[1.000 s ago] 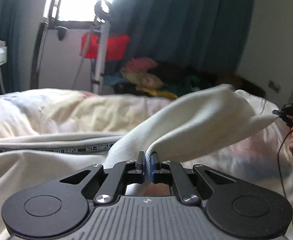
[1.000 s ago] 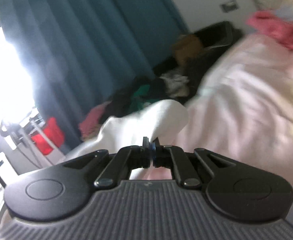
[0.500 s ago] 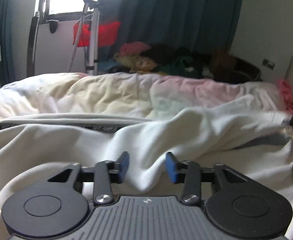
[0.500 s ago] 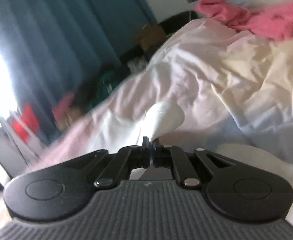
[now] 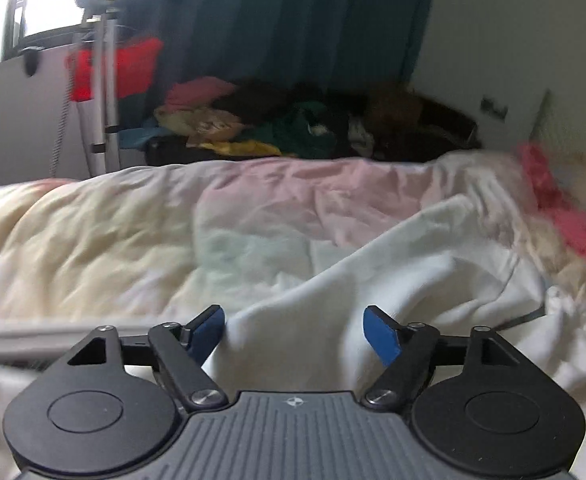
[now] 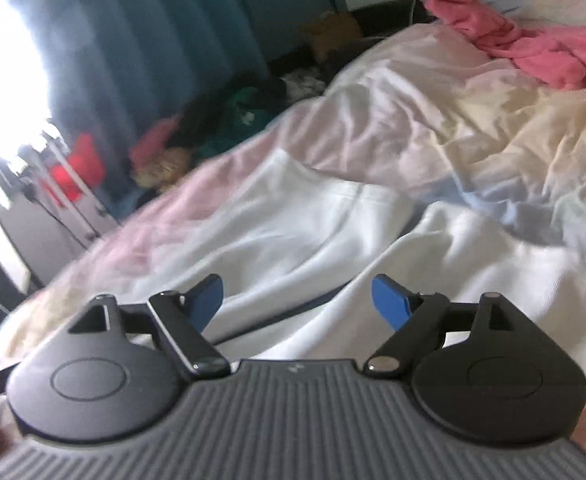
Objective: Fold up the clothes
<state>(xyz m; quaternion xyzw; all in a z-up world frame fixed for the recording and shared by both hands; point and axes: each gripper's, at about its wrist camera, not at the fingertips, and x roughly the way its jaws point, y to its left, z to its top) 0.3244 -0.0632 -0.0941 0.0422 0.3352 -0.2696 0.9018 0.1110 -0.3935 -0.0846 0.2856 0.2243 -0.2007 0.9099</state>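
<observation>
Two sets of hand-held tongs hang over a bed as a white garment [image 5: 393, 276] lies rumpled across its pastel quilt [image 5: 133, 232]. The left tongs [image 5: 295, 330] have their blue pads [image 5: 381, 334] spread wide and are opening further; a ridge of the white cloth rises in the gap between them, but neither pad presses on it. The right tongs [image 6: 299, 300] are likewise wide apart and opening, with the same white garment [image 6: 293, 216] spread just beyond and beneath them and nothing gripped; a fold of it runs between the pads without being pinched. In the left view the garment stretches from between the tongs away to their right, toward a pink cloth [image 5: 565, 216] lying at the bed's far right side. In the right view that pink cloth [image 6: 533, 48] sits well ahead of the tongs and to their right, apart from the white garment. Beyond the bed, ahead of the left tongs, a heap of coloured clothes [image 5: 261, 120] rests below a dark teal curtain [image 5: 277, 20], and a metal stand [image 5: 105, 92] with something red on it stands to the left by a bright window. Both views are somewhat blurred.
</observation>
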